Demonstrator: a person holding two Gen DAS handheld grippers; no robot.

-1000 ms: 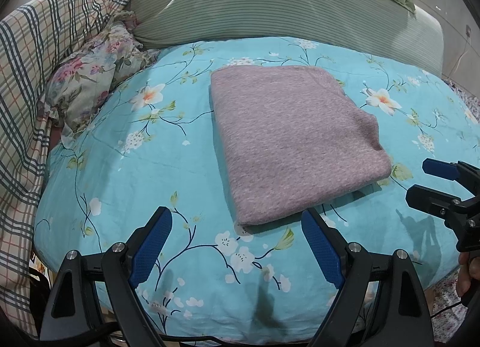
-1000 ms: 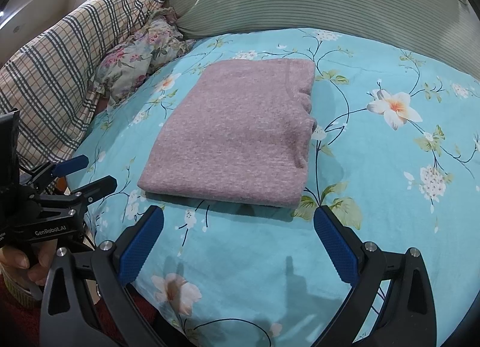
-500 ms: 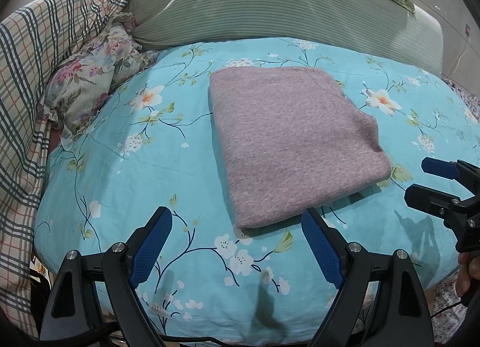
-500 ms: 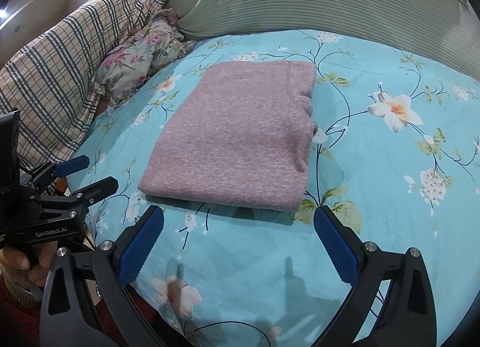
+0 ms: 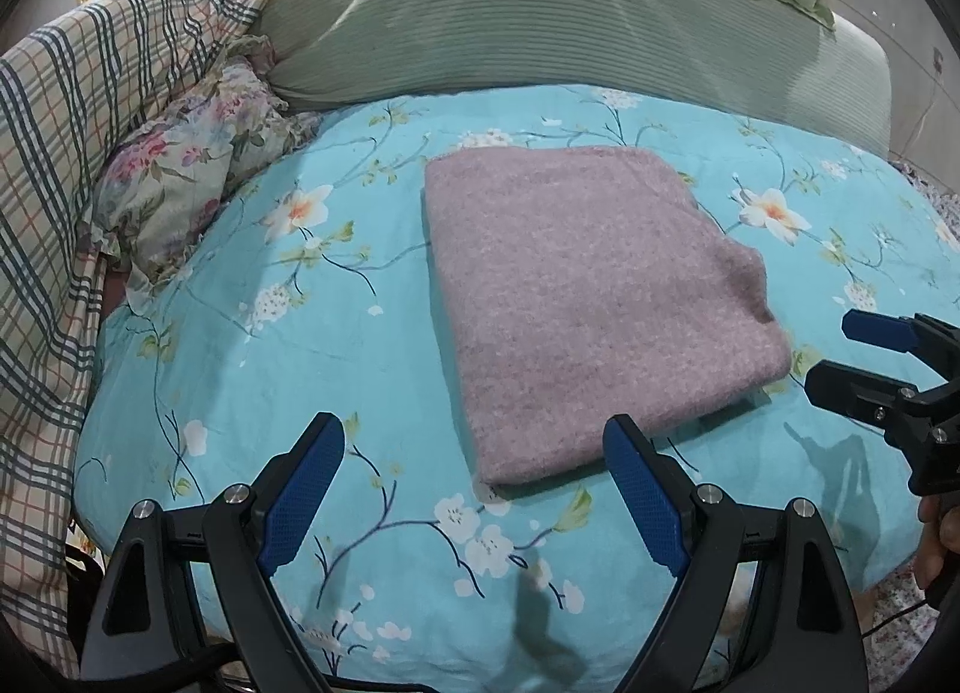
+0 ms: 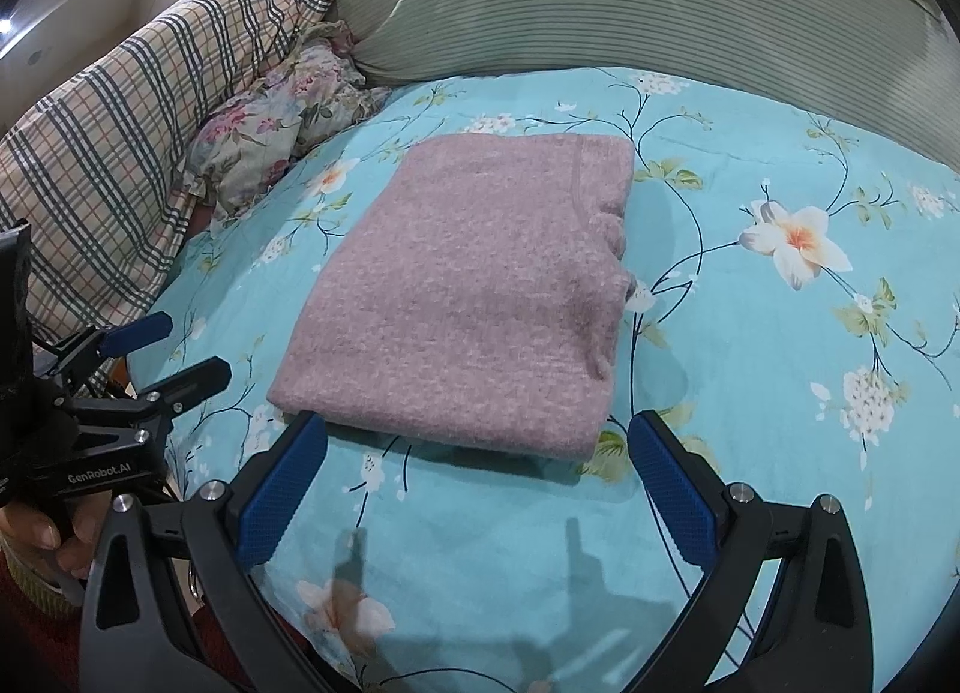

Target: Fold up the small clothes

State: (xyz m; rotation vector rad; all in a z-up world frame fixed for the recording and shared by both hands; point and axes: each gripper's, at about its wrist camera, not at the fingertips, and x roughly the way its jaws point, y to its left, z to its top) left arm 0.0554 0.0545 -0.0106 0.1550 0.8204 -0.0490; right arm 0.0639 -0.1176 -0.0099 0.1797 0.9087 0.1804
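A folded mauve knit garment (image 5: 591,306) lies flat at the centre of a turquoise floral bedspread (image 5: 252,369). The left gripper (image 5: 474,468) and right gripper (image 6: 477,468) hover at its near edge, fingers spread wide, holding nothing. At 12 o'clock sits a striped green pillow (image 5: 540,15); at 10 o'clock, a plaid quilt (image 5: 78,111) and a flowered cushion (image 5: 192,165).

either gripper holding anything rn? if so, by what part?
Nothing is held. The left gripper and the right gripper are both open and empty, short of the folded pink garment, which lies free on the blue floral bedsheet.
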